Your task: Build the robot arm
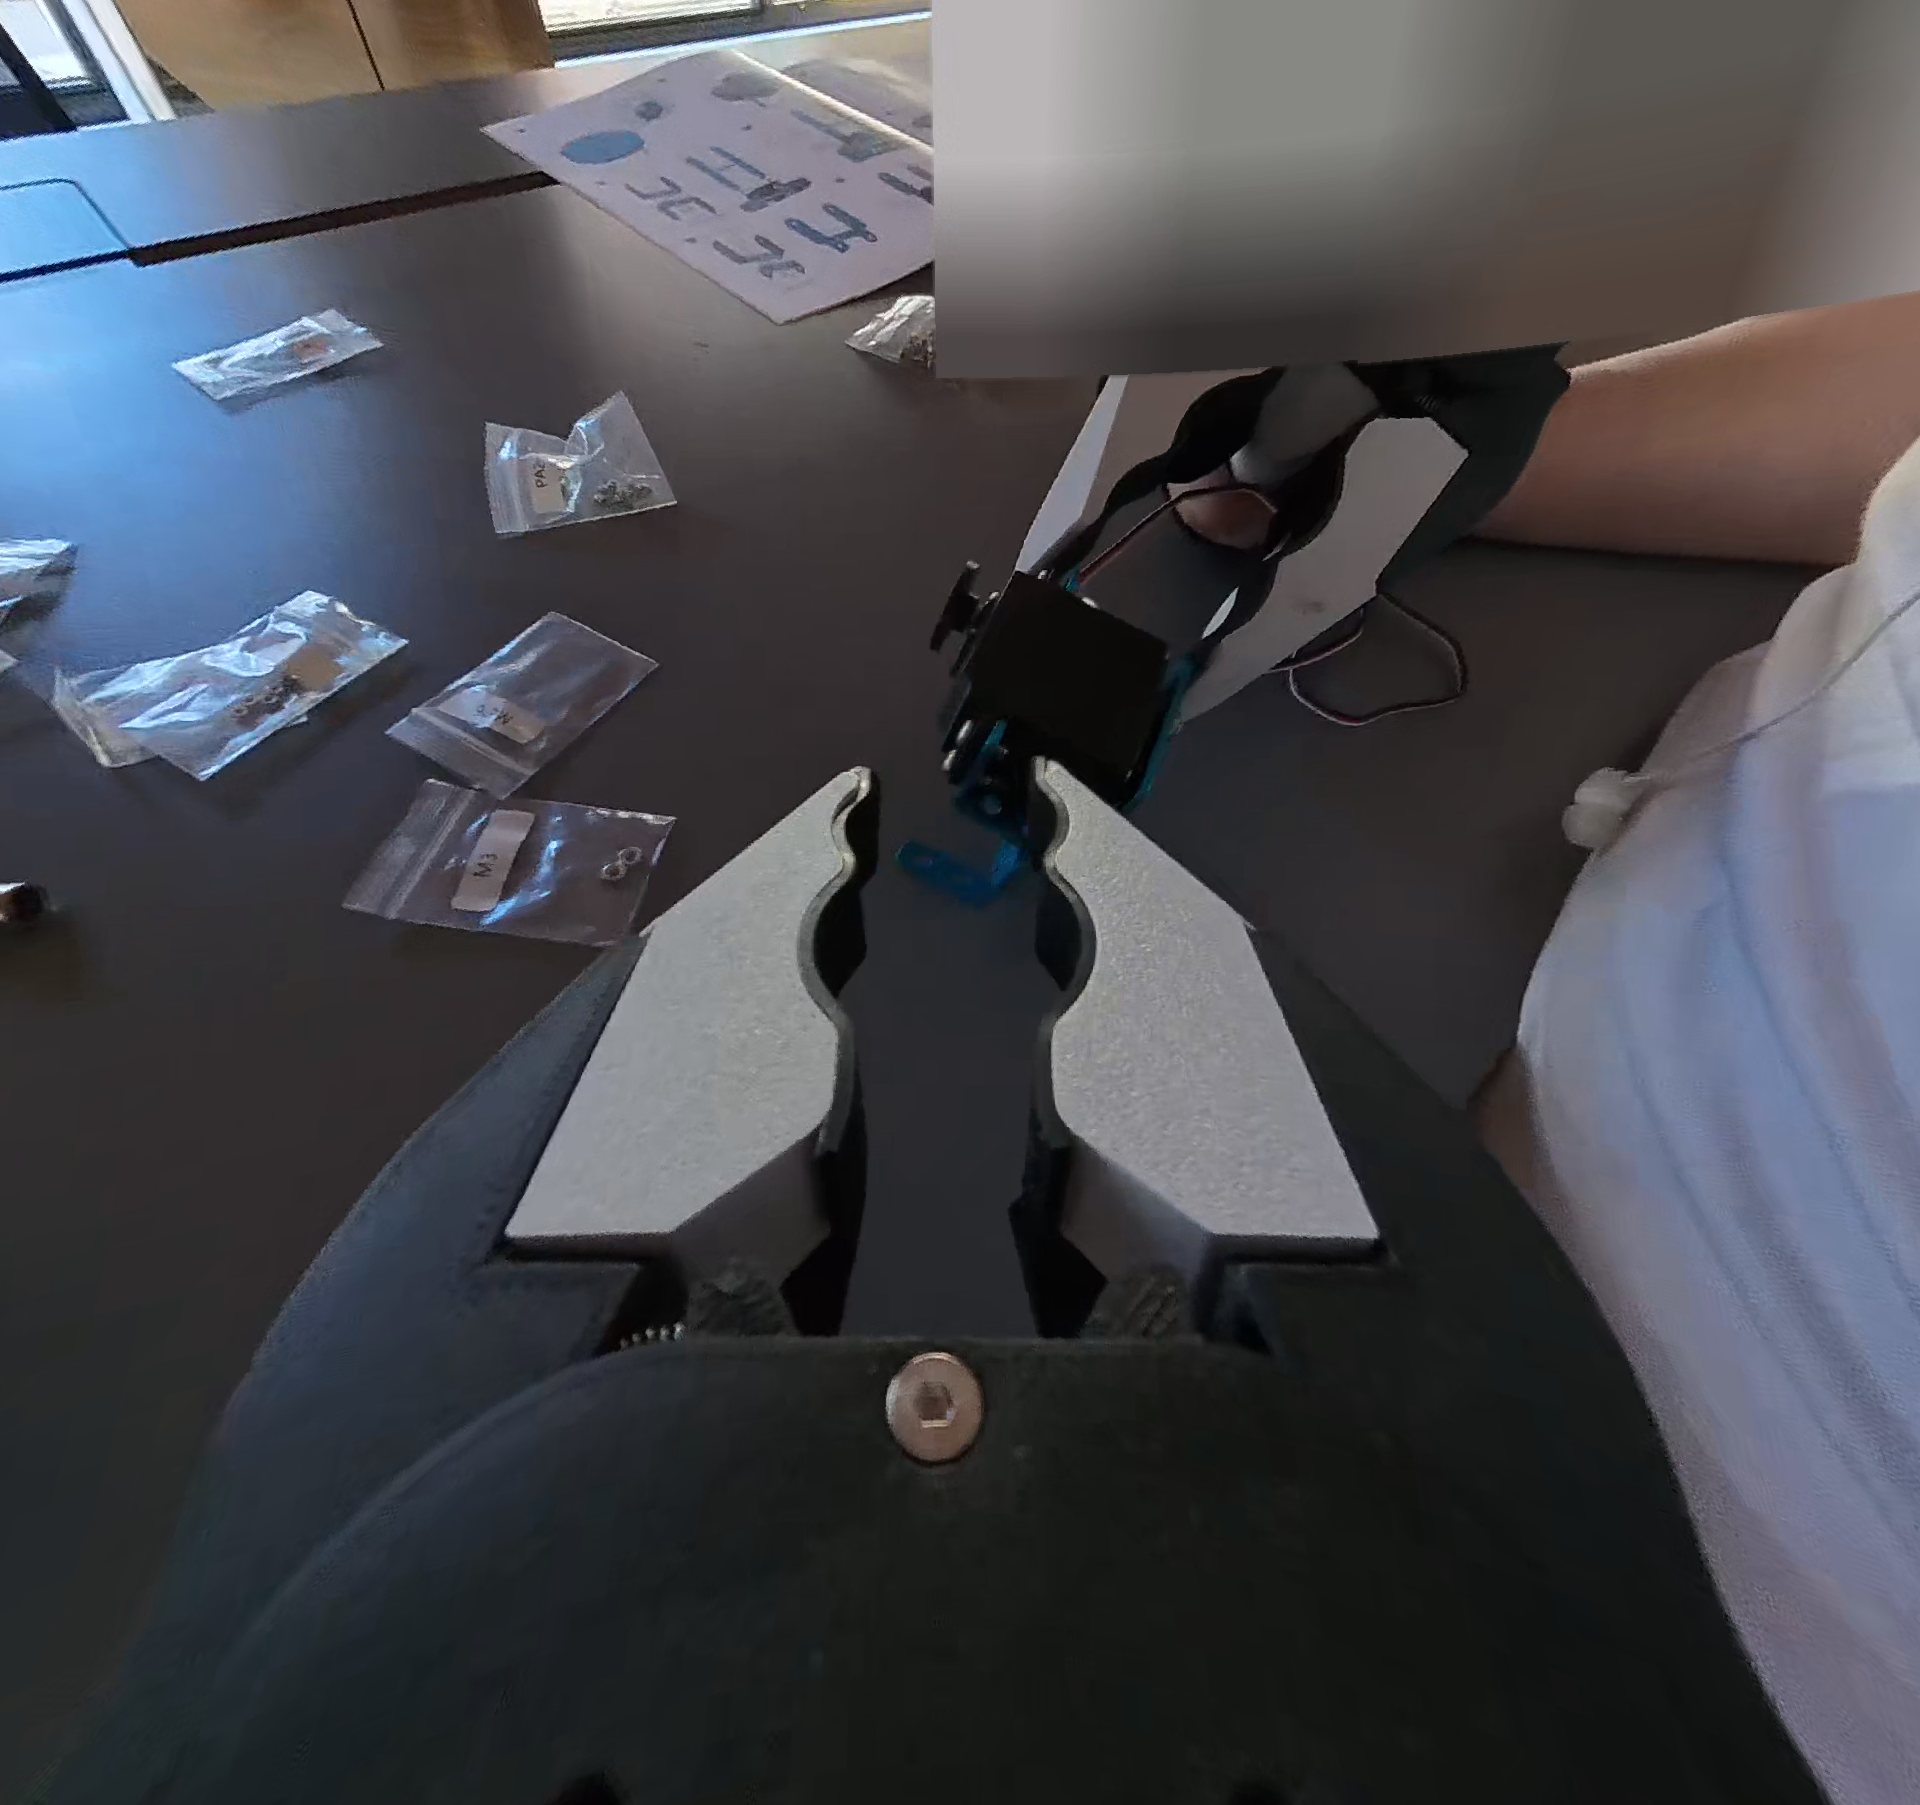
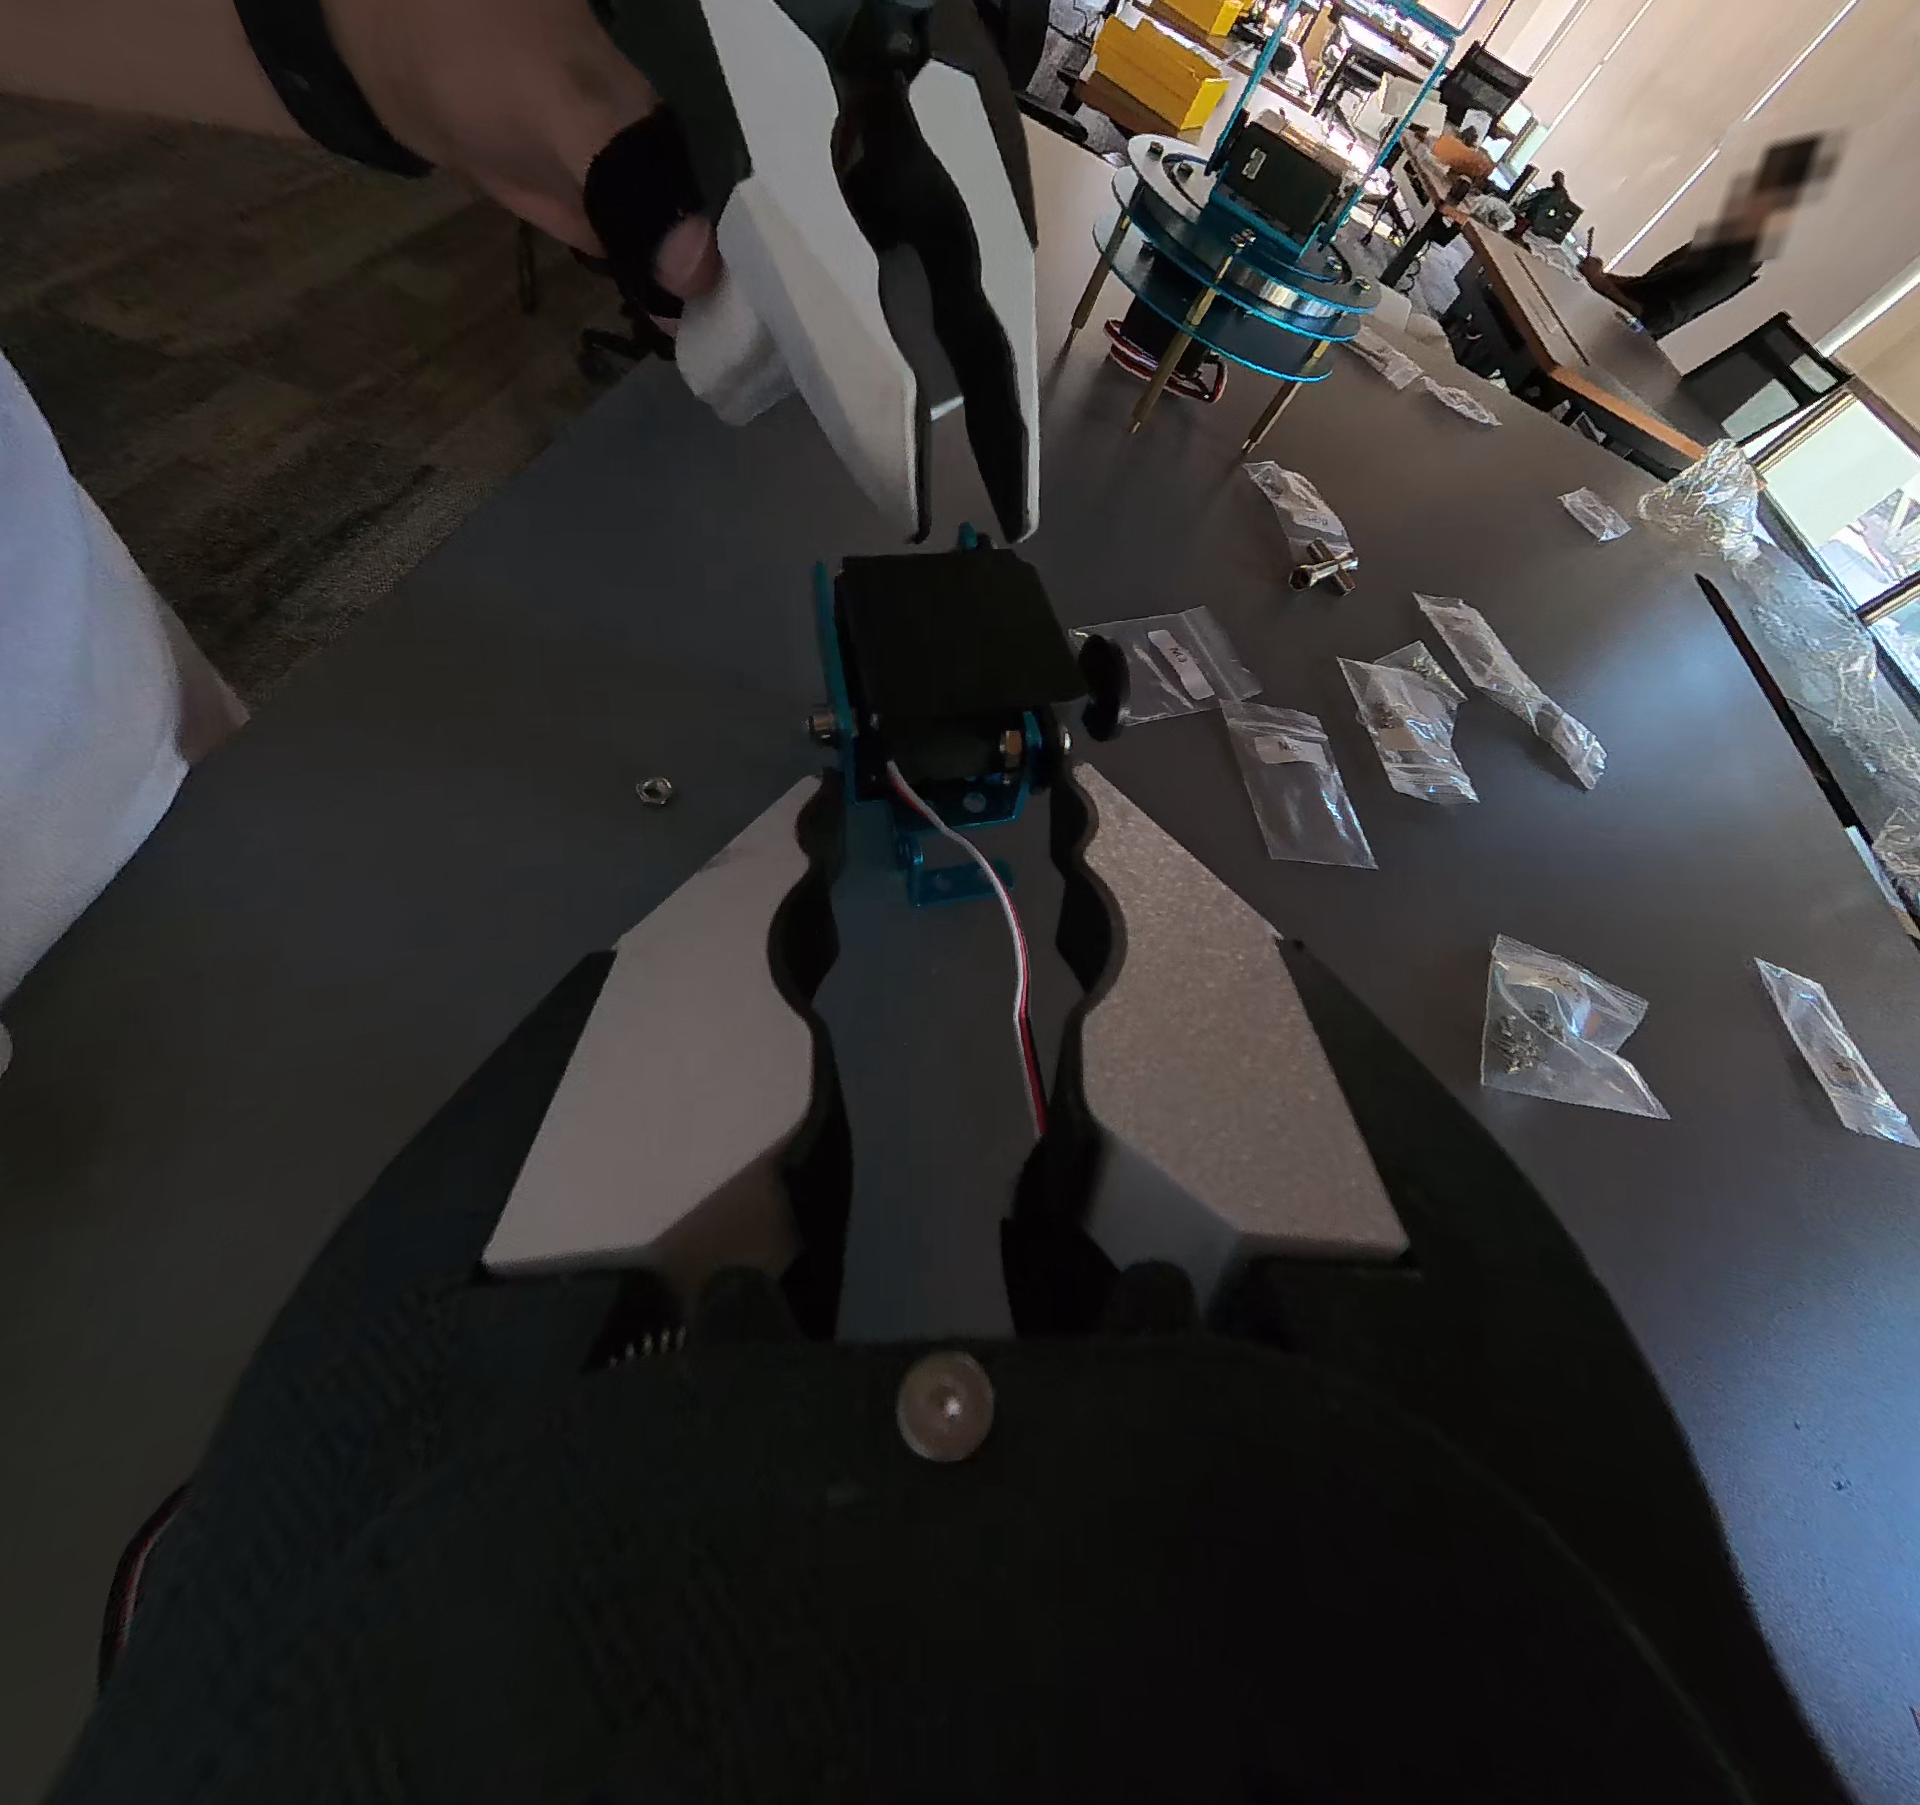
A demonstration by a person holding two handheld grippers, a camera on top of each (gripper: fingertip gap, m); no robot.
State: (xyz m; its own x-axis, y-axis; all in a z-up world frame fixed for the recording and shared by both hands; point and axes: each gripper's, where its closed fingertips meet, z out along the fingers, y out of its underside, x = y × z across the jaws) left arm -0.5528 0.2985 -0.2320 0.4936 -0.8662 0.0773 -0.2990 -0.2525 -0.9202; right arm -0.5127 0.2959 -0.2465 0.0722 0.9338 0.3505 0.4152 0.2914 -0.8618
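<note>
A black servo (image 2: 951, 633) in a blue metal bracket (image 2: 935, 882) stands on the dark table (image 2: 416, 924). My right gripper (image 2: 951, 789) is shut on the bracket's lower part, and the servo's white-red-black lead (image 2: 1003, 934) runs back between its fingers. My left gripper (image 1: 954, 787) is open, its tips either side of the bracket's far end (image 1: 982, 799). The servo (image 1: 1060, 675) sits just beyond it, tilted. The left gripper also shows from above in the right wrist view (image 2: 971, 531), and the right gripper shows in the left wrist view (image 1: 1117, 628).
Several small clear bags of hardware (image 1: 509, 867) (image 2: 1299, 799) lie on the table. A loose nut (image 2: 655, 791) lies left of the bracket. There is also a metal cross wrench (image 2: 1322, 566), a round layered blue robot base (image 2: 1226, 301) and a printed sheet (image 1: 748, 186). A person in a white shirt (image 1: 1714, 1028) is at the right. My right fingertips sit around 5 cm from my left ones. About 5 cm separates my right fingertips from the loose nut (image 2: 655, 791).
</note>
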